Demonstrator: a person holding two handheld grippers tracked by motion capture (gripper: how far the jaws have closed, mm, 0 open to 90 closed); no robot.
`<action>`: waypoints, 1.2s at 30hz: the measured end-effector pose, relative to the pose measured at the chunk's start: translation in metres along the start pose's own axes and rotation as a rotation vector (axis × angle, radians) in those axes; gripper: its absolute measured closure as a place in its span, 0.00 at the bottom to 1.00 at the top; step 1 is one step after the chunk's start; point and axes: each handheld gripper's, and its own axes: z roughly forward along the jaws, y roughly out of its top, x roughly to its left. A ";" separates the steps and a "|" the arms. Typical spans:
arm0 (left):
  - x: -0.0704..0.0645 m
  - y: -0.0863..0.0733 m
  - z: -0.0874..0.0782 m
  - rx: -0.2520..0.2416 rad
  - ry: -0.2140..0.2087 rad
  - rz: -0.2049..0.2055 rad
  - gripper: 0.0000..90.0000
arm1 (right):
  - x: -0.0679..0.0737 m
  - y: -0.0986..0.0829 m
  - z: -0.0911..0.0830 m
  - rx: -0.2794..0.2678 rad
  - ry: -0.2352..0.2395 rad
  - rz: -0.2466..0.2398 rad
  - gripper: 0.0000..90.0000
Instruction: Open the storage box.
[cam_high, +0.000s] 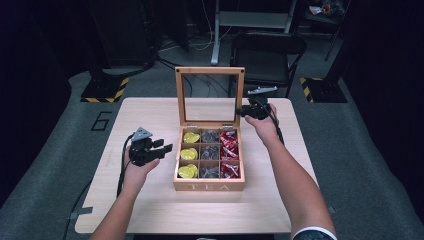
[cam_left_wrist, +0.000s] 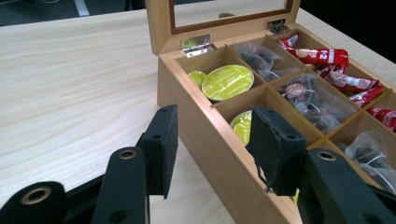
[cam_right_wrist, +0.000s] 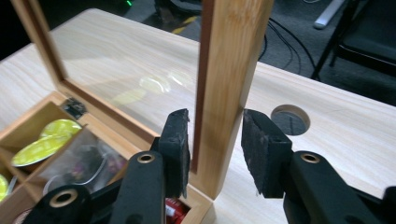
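A wooden tea box (cam_high: 209, 186) stands mid-table with its glass lid (cam_high: 210, 71) upright. Its compartments hold yellow capsules (cam_high: 189, 152), clear tea bags (cam_high: 210, 152) and red sachets (cam_high: 229, 150). My left gripper (cam_high: 150, 147) is open just left of the box. In the left gripper view its jaws (cam_left_wrist: 215, 154) straddle the box's left wall (cam_left_wrist: 205, 135), near a yellow capsule (cam_left_wrist: 227, 81). My right gripper (cam_high: 250, 110) is at the lid's right edge. In the right gripper view it (cam_right_wrist: 215, 151) is open, with the lid's side post (cam_right_wrist: 229, 70) between the pads (cam_right_wrist: 261, 154).
The light wooden table (cam_high: 150, 200) has bare room on both sides of the box and in front of it. A round cable hole (cam_right_wrist: 290, 119) lies in the table right of the lid. A black chair (cam_high: 267, 50) stands behind the table.
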 end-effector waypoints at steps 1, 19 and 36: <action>0.000 -0.001 0.000 0.001 0.002 -0.001 0.58 | 0.001 -0.001 -0.002 -0.006 -0.001 -0.001 0.67; 0.000 -0.008 -0.003 0.013 0.038 0.007 0.55 | 0.033 -0.014 -0.036 -0.046 0.029 -0.079 0.57; 0.001 -0.010 -0.004 0.020 0.045 0.001 0.54 | 0.064 -0.038 -0.057 -0.038 0.097 -0.159 0.50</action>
